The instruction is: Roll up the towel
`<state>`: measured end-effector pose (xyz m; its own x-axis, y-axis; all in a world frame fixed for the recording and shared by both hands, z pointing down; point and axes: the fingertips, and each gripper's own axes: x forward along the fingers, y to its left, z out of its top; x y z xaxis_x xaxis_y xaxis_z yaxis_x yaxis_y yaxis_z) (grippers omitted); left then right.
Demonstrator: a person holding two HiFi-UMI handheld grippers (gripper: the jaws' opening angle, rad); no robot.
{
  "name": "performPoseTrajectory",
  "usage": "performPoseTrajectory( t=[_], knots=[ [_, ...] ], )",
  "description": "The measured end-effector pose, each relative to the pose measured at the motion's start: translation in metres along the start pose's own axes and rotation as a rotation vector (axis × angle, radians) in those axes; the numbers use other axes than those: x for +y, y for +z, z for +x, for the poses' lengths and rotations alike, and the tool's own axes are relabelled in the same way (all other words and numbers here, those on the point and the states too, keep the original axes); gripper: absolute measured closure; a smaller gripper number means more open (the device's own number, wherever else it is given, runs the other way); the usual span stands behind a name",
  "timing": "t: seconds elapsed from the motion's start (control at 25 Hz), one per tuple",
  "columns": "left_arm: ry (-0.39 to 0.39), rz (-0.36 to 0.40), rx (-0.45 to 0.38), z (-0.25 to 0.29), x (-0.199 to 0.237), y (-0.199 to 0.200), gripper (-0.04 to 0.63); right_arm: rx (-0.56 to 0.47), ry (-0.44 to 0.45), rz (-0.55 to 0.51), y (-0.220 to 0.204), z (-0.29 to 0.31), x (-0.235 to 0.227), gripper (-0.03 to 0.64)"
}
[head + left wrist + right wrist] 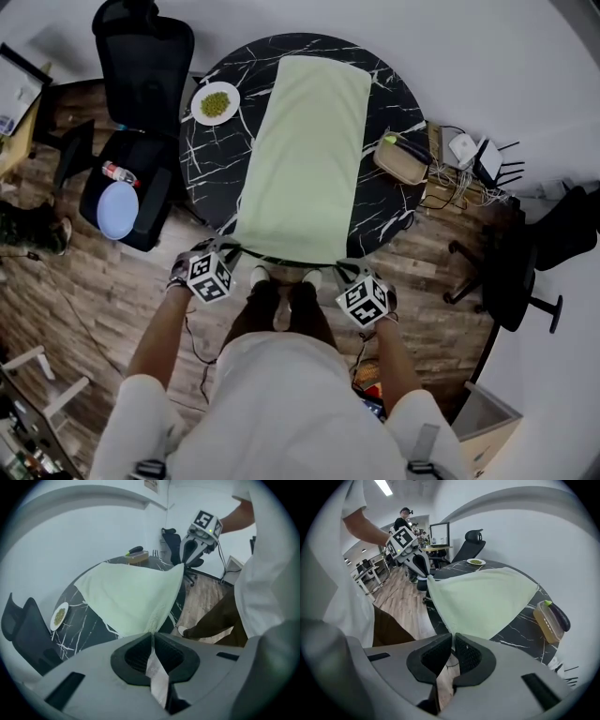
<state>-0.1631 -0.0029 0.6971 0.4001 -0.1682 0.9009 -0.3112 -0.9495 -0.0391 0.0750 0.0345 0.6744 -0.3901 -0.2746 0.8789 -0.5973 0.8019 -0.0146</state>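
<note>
left gripper (151, 637): jaws shut to a slit, pinching the towel's near-left corner; cloth runs in at the tips and on between the pads.
right gripper (453, 639): jaws almost together, clamped on the near-right corner; cloth goes in at the tips.
towel (305, 159): pale green, unrolled, laid lengthwise across the table from far rim to near rim. Far part lies flat. Near edge is raised off the top and stretched between the 2 grippers.
table (211, 178): round, black marble look with white veins.
gripper pose: both point steeply down at the near rim, 1 on each side of the person's legs, marker cubes facing up.
plate (216, 103): white, green food on it, on the table left of the towel's far end, not touching it.
box (401, 159): tan container at the table's right rim, with a dark aubergine-like item with a green tip on top. Apart from the towel.
chair (141, 56): black office chair, off the table's left side, blue disc (117, 209) lying on its seat.
floor (94, 281): wood planks; cables and white adapters (464, 150) right of the table.
person: stands at the near rim, white top, dark trousers, shoes (260, 277) just below the towel's near edge.
</note>
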Motion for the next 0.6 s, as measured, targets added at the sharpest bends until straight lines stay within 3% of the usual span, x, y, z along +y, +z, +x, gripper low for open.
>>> performPoseTrajectory(
  t=[0.28,0.44,0.6],
  knots=[
    [0.092,-0.012,-0.03,-0.002,0.053,0.033,0.578,-0.031,-0.094,0.029,0.017,0.005,-0.041,0.597],
    [0.114,-0.035,-0.003,0.016,0.08,0.043,0.578,-0.013,-0.148,0.039,0.024,0.02,-0.071,0.597],
    [0.118,-0.085,0.033,0.034,0.096,0.044,0.578,0.011,-0.148,0.076,0.027,0.038,-0.091,0.595]
  ],
)
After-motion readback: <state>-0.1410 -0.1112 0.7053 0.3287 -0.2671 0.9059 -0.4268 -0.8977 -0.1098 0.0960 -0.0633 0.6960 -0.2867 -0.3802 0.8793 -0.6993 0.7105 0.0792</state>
